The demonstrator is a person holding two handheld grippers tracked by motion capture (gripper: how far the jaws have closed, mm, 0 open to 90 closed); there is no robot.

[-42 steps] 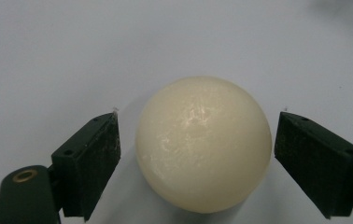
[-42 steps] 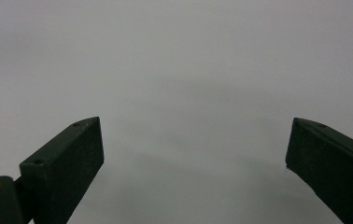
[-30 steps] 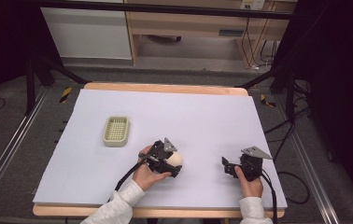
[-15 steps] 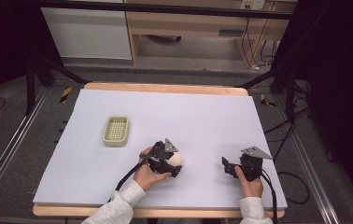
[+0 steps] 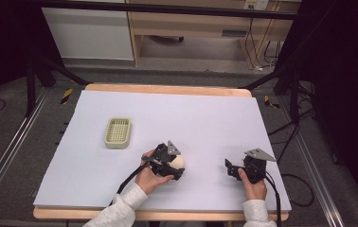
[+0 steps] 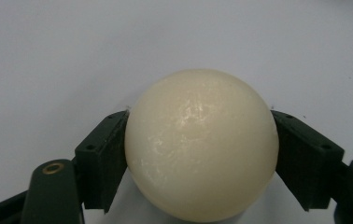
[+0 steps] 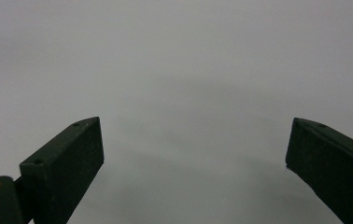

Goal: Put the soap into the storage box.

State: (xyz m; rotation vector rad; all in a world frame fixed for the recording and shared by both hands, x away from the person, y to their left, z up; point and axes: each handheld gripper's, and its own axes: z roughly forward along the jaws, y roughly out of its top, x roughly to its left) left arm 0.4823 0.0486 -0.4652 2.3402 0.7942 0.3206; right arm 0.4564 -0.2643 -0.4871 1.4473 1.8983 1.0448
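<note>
Left gripper (image 5: 176, 166) low over desk (image 5: 205, 123), jaws just closed, clamping cream ball (image 6: 201, 144) between them. Right gripper (image 5: 231, 169) low, jaws spread, nothing between.

Two hand-held black grippers, pale knit sleeves

The left gripper (image 5: 177, 166) and right gripper (image 5: 230, 169) are black, boxy and angular, each with a grey three-cornered plate on top and a black cable trailing back toward the table's near edge. In the left gripper view the two fingers (image 6: 101, 161) are flat, matte, dark blocks with small screw holes near their corners, hinged on arms that carry a brass-coloured ring. The right gripper view shows the same dark blocks (image 7: 67, 163) with a brass ring low at the left. Both forearms wear a light, whitish knit sleeve (image 5: 120, 210) with ribbed cuffs.
</note>
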